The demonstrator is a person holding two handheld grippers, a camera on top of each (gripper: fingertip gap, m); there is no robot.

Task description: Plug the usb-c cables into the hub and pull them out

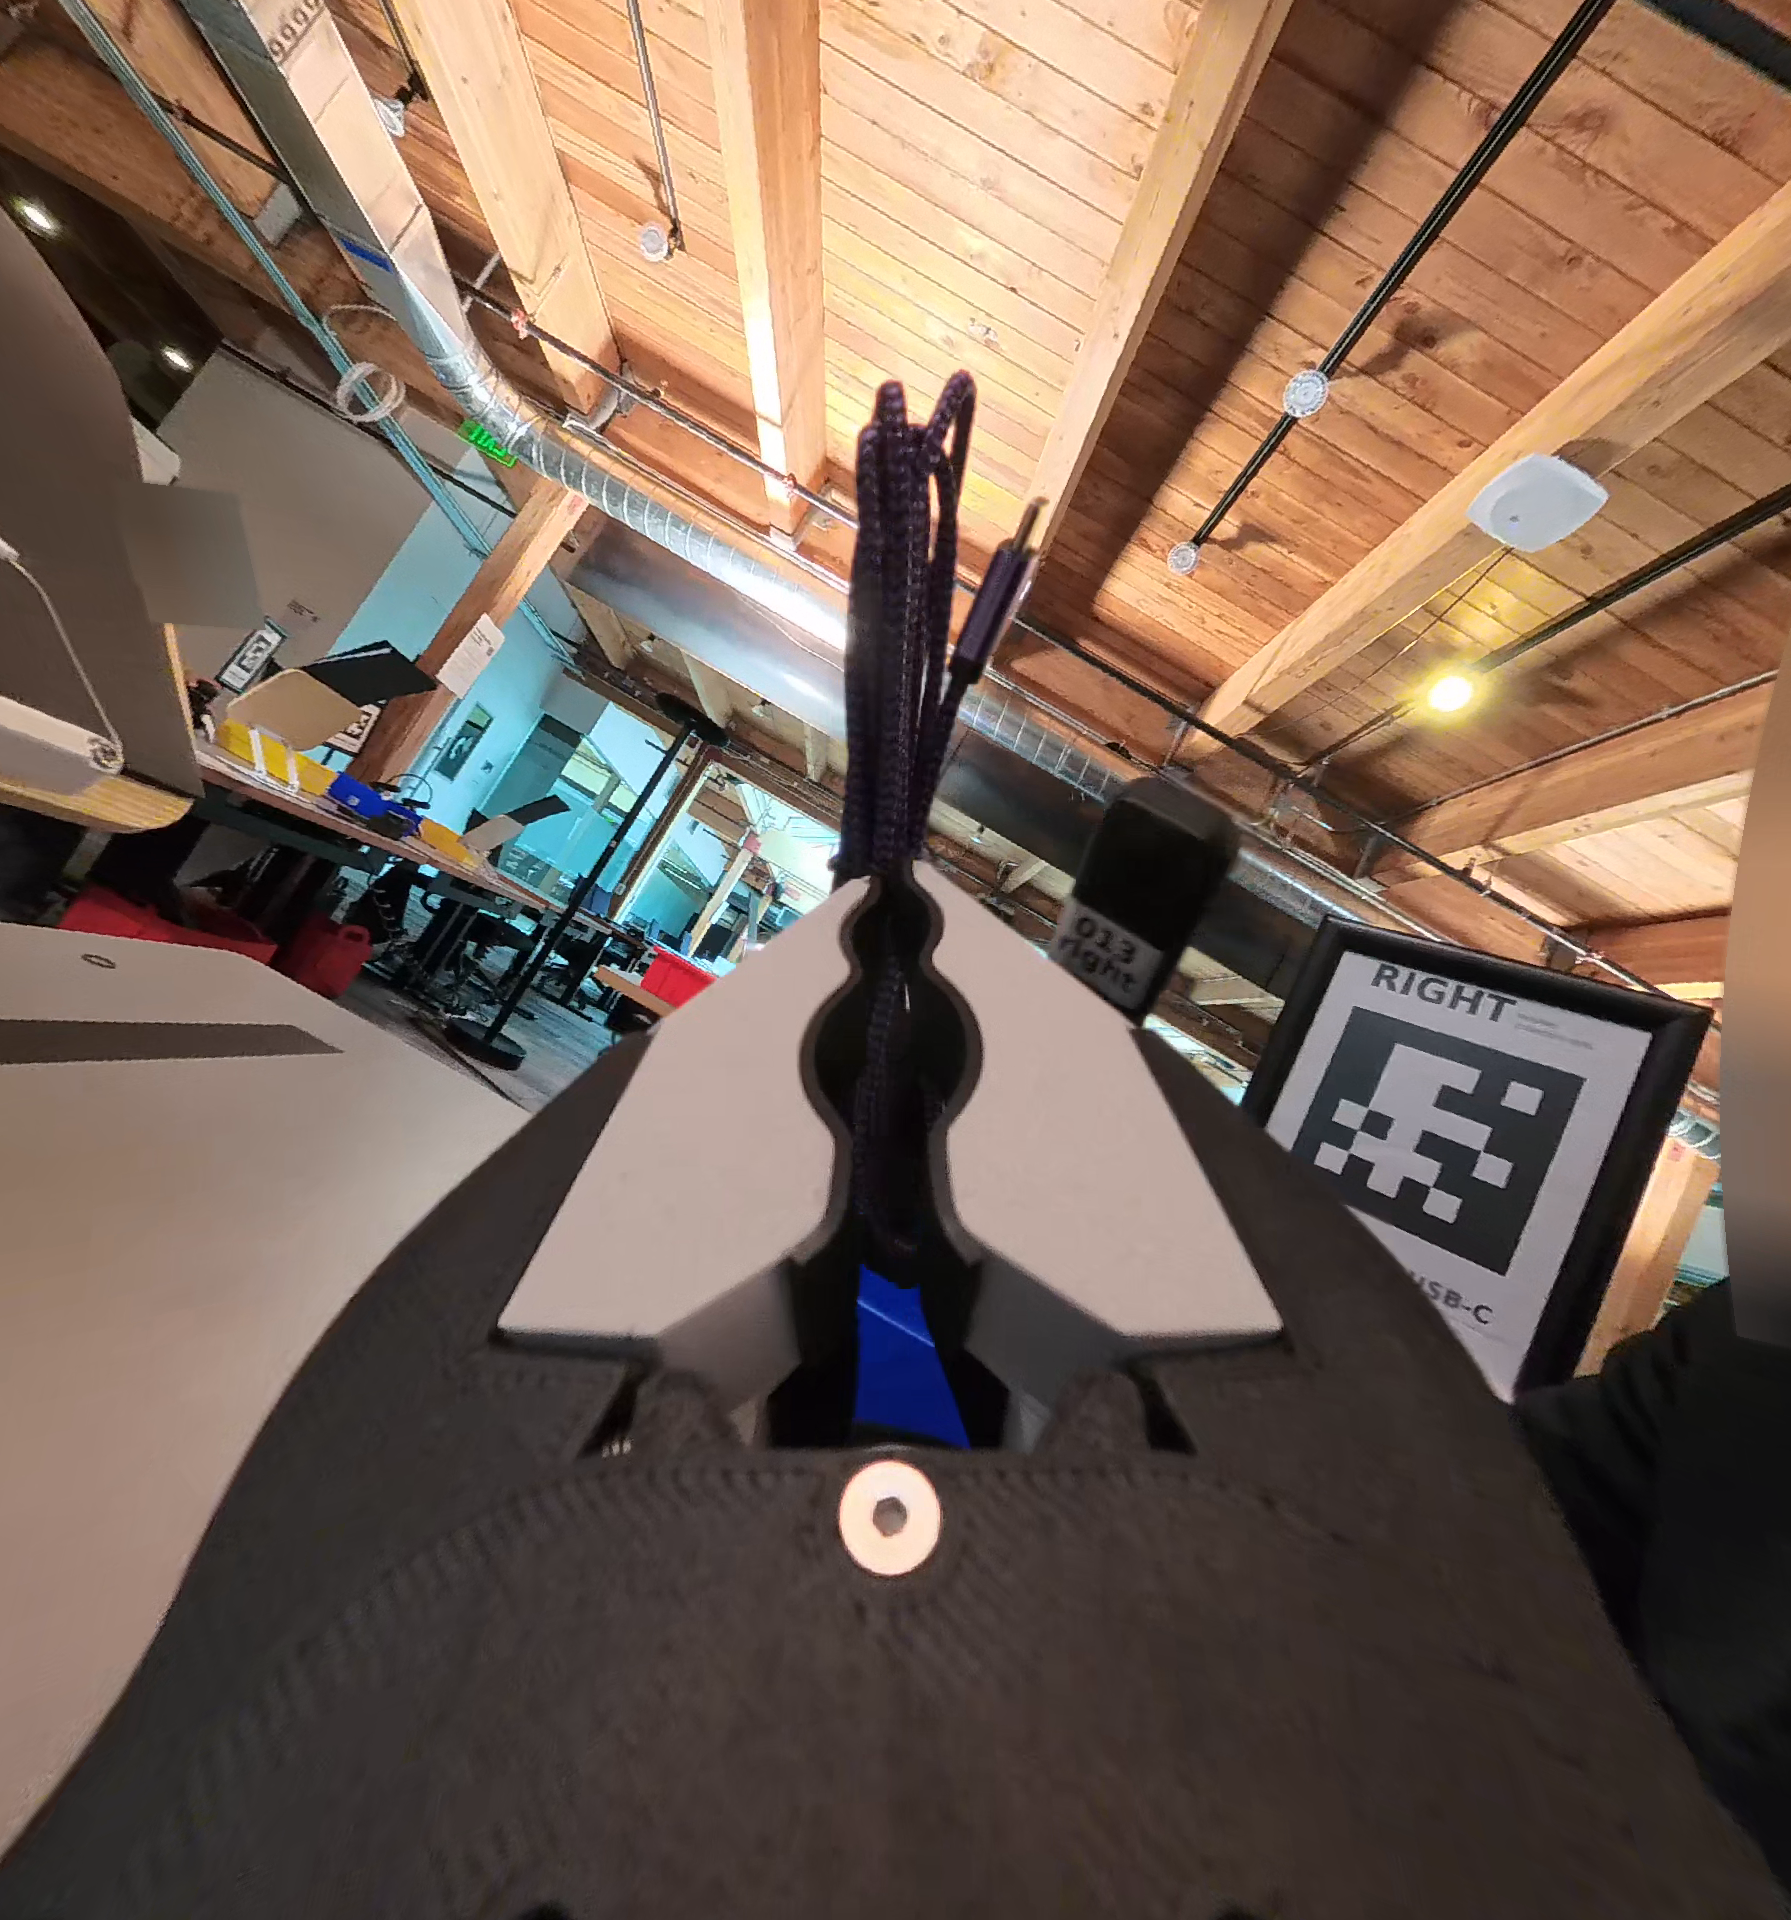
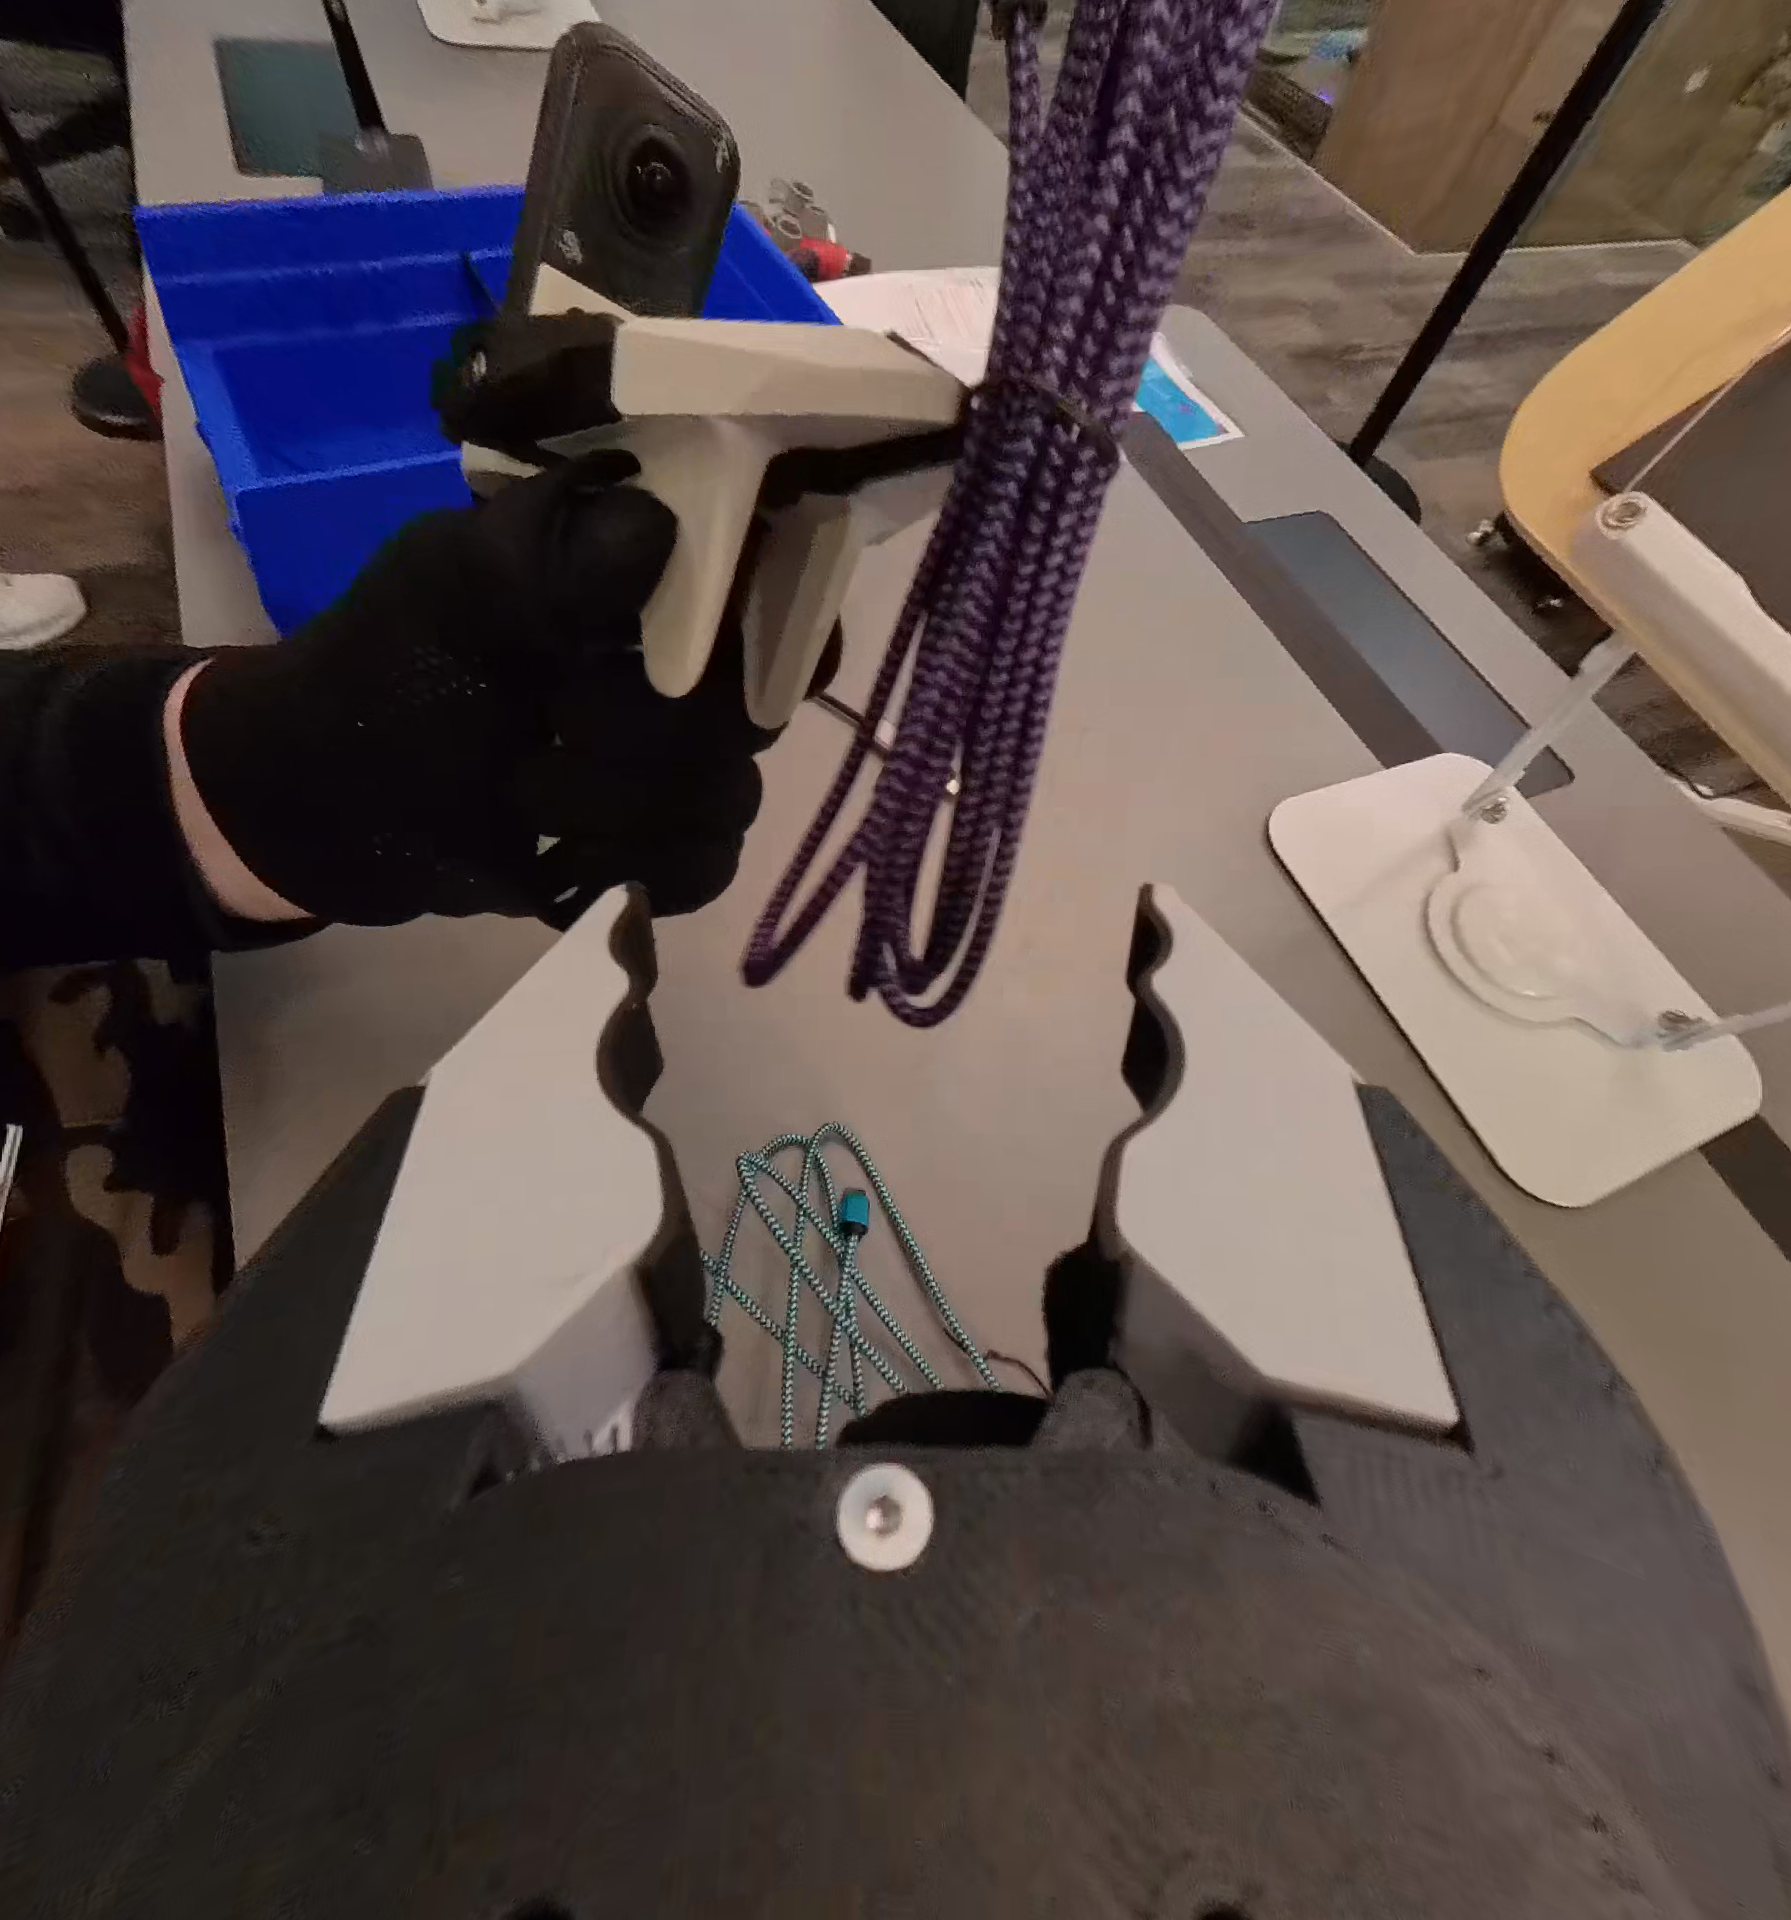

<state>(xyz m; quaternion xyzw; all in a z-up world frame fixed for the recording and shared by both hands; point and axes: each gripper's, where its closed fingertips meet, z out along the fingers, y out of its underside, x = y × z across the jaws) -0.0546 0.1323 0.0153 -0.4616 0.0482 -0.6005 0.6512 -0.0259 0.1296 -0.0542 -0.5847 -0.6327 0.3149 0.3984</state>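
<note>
My left gripper (image 1: 891, 883) points up toward the ceiling and is shut on a bundled purple braided cable (image 1: 901, 623). One of its USB-C plugs (image 1: 1005, 592) sticks up beside the bundle. In the right wrist view a black-gloved hand (image 2: 455, 717) holds the left gripper (image 2: 964, 416), and the purple cable (image 2: 974, 675) hangs in loops above the grey table (image 2: 1130, 779). My right gripper (image 2: 886, 904) is open and empty, just below those loops. A teal braided cable (image 2: 829, 1278) lies on the table between its fingers. No hub is in view.
A blue bin (image 2: 330, 343) stands at the table's far left. A white stand base (image 2: 1514, 977) sits on the right part of the table. A framed black-and-white marker card (image 1: 1442, 1143) stands to the right in the left wrist view. Across from one pair of fingers to the other is roughly 7 centimeters.
</note>
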